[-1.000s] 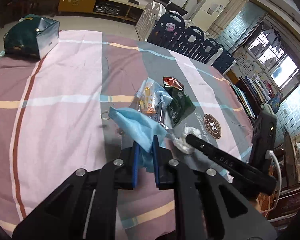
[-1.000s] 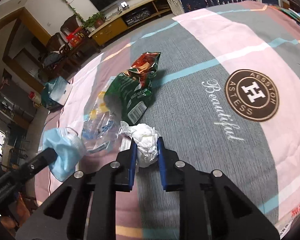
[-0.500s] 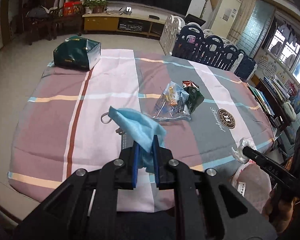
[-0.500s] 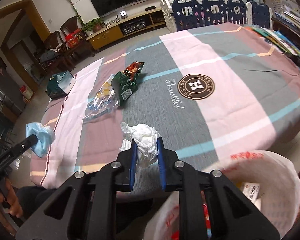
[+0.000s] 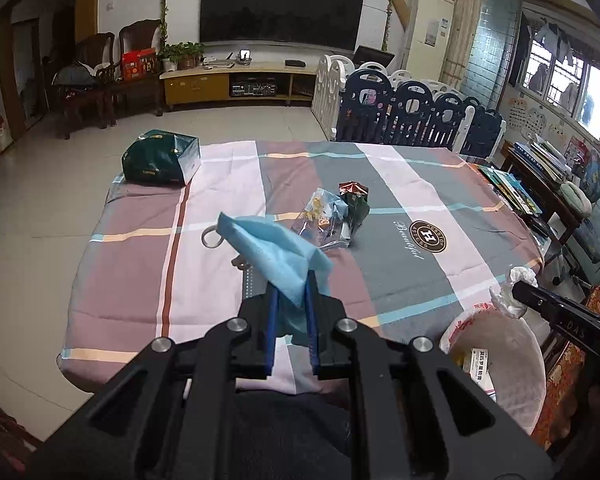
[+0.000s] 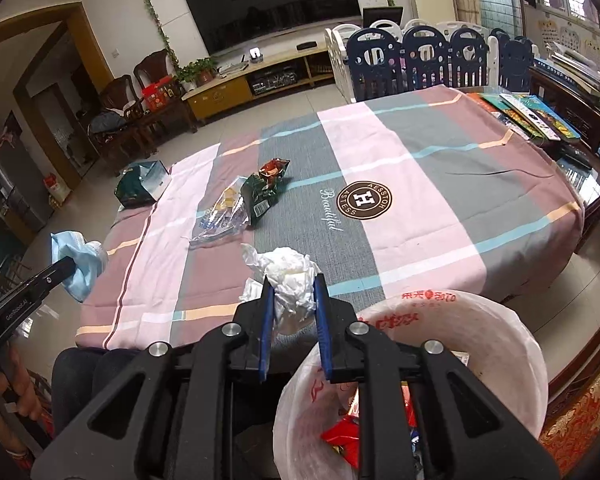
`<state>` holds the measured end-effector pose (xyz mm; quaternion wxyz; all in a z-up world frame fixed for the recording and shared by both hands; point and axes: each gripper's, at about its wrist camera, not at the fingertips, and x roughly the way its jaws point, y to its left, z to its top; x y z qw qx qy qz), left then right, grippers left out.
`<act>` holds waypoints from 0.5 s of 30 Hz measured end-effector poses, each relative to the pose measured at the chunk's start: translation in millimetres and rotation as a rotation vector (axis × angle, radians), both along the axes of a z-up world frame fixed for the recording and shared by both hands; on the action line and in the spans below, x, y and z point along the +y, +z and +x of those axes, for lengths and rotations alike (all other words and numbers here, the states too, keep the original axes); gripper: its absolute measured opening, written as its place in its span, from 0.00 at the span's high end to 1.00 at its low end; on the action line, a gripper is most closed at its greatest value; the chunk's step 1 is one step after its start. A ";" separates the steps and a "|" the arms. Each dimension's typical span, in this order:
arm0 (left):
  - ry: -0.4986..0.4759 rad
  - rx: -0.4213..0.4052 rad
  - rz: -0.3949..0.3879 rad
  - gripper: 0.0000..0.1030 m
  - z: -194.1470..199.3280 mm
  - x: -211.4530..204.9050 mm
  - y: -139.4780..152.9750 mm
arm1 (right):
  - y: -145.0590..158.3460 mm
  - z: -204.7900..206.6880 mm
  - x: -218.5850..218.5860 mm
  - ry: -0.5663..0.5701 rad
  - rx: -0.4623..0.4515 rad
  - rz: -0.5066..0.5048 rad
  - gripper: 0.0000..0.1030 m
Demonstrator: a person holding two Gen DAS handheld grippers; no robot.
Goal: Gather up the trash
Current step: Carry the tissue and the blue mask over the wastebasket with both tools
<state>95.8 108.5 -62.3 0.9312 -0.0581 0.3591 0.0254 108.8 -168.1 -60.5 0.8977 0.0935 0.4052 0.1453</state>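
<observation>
Room: living room as I see it, with a big dark television (image 5: 280, 0) on the far wall, a low wooden cabinet (image 5: 236, 84) under it and navy-and-white playpen panels (image 5: 412, 116) behind the table.
Tabletop: covered by a striped cloth (image 5: 400, 184) in pink, grey and mauve bands, with a round brown logo (image 6: 364, 199) printed on it.
Left gripper (image 5: 291, 304): my left fingers are pinched narrow on a blue face mask (image 5: 272, 254); the mask stands up out of the pads above the near part of the cloth, one ear loop (image 5: 211, 238) hanging free.
Right gripper (image 6: 294, 300): my right fingers are clamped on a crumpled white tissue (image 6: 288, 276), held in the air near the tabletop's near edge, just beside the rim of the bin.
Bin: a white trash bag (image 6: 500, 332) with red print lines it, off the tabletop's near corner; red wrappers (image 6: 344, 436) lie inside.
Left on the cloth: a clear plastic wrapper (image 6: 224, 216) and a green snack bag (image 6: 262, 196) touching each other mid-table, a red-brown wrapper (image 6: 274, 168) just beyond the green one.
Far corner: a dark green box (image 5: 160, 158) near the cloth's far left edge, well apart from the wrappers.
Right side: books (image 6: 532, 116) spread on a dark wooden side table beyond the cloth.
Person: a hand (image 6: 8, 384) grips the left tool's handle at the right view's lower left.
</observation>
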 end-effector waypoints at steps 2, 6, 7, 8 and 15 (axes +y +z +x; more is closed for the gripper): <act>-0.007 -0.007 0.007 0.87 -5.9 -5.1 4.4 | 3.4 -6.3 -4.8 -0.001 -0.011 0.003 0.81; -0.024 -0.020 0.025 0.87 -15.6 -16.0 10.3 | 2.8 -12.3 -10.9 -0.002 -0.009 0.014 0.81; -0.028 -0.023 0.029 0.87 -17.9 -18.2 11.5 | 2.7 -13.5 -11.7 -0.001 -0.008 0.015 0.81; -0.031 -0.024 0.031 0.87 -20.2 -20.5 12.9 | 2.8 -14.6 -11.8 0.000 -0.007 0.015 0.81; -0.063 -0.024 0.040 0.87 -26.5 -32.4 16.6 | 12.6 -23.5 -17.4 0.003 -0.032 0.013 0.81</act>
